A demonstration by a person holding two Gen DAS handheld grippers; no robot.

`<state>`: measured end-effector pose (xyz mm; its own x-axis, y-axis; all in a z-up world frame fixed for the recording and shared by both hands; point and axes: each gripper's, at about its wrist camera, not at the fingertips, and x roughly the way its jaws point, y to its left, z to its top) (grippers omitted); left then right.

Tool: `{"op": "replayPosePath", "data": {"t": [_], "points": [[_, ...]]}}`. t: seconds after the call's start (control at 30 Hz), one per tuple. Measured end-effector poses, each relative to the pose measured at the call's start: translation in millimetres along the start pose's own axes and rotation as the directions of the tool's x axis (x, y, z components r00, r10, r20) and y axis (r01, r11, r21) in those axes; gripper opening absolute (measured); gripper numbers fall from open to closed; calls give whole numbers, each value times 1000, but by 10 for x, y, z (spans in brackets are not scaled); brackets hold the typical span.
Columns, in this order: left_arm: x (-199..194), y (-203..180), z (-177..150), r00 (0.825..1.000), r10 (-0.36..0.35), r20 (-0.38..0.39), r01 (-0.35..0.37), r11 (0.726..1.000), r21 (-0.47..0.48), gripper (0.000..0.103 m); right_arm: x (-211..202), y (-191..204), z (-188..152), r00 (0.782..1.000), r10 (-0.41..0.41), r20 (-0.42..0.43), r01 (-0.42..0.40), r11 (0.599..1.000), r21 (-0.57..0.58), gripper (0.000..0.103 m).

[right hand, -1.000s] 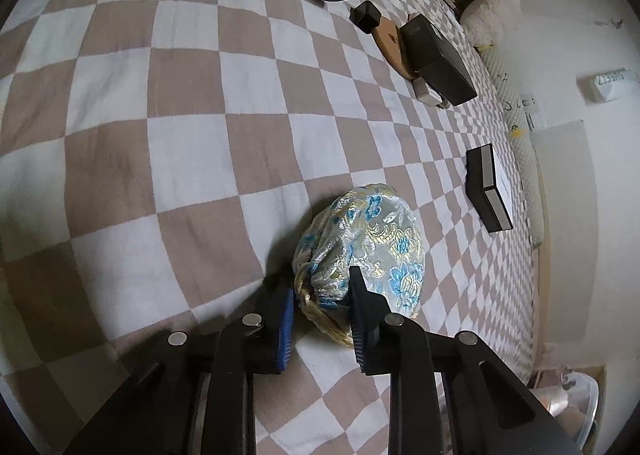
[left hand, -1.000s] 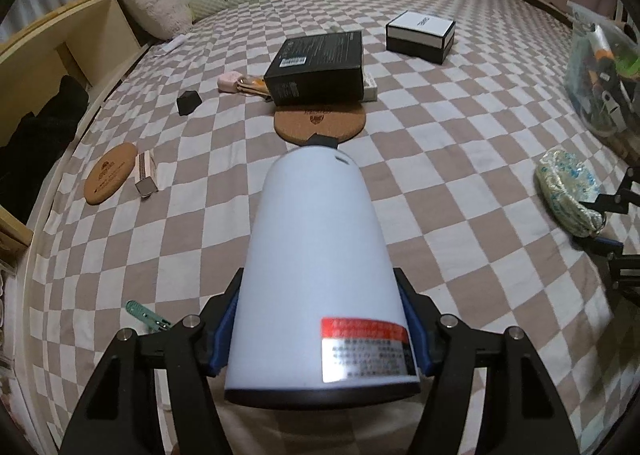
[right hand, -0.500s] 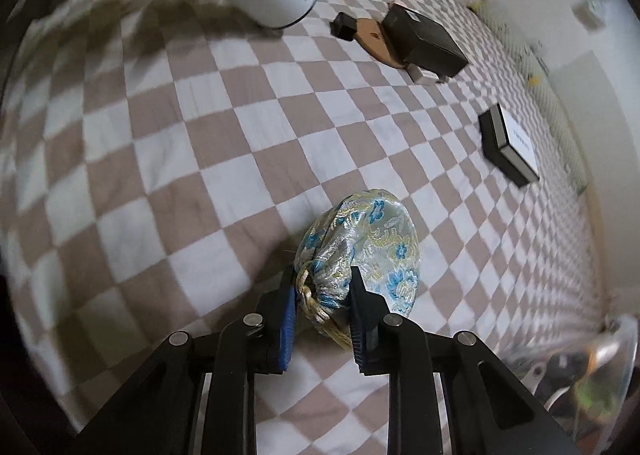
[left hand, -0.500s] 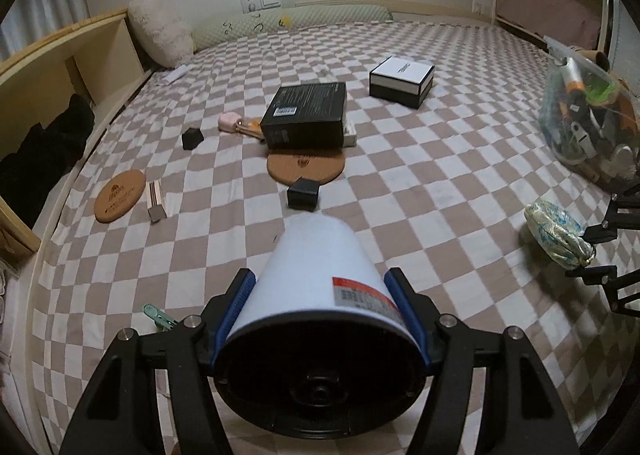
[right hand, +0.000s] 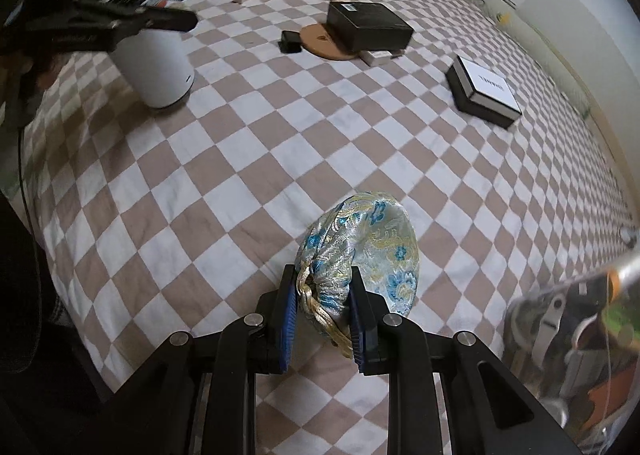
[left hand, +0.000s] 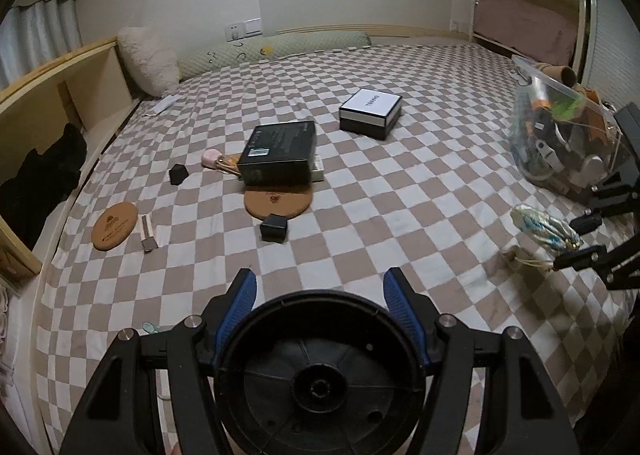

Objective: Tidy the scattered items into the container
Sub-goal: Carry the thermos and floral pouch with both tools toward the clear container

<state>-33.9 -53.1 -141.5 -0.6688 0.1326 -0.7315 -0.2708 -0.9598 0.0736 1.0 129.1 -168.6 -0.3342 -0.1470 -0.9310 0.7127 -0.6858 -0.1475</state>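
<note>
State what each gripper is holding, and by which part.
Left gripper: white cylinder, clamped near its black base. Right gripper: brocade pouch, pinched at its cinched neck.

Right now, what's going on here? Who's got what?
A person with two handheld grippers is tidying items off a checkered bed into a clear container that already holds clutter. The left gripper is clamped on a white cylinder, seen base-on from its own camera. The right gripper is shut on a brocade pouch at its tied neck, close to the container. Boxes, cork coasters and small black cubes are not yet collected.
</note>
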Motion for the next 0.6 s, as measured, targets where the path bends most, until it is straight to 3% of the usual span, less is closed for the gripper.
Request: {"op": "replayPosePath", "data": {"t": [0.4, 0.6], "points": [[-268, -298, 312, 998, -49, 46, 46, 997, 56, 66, -417, -420, -13, 995, 2, 96, -19, 986, 168, 24], [-457, -472, 574, 986, -135, 102, 129, 990, 62, 66, -754, -703, -11, 982, -18, 186, -32, 964, 262, 24]]}}
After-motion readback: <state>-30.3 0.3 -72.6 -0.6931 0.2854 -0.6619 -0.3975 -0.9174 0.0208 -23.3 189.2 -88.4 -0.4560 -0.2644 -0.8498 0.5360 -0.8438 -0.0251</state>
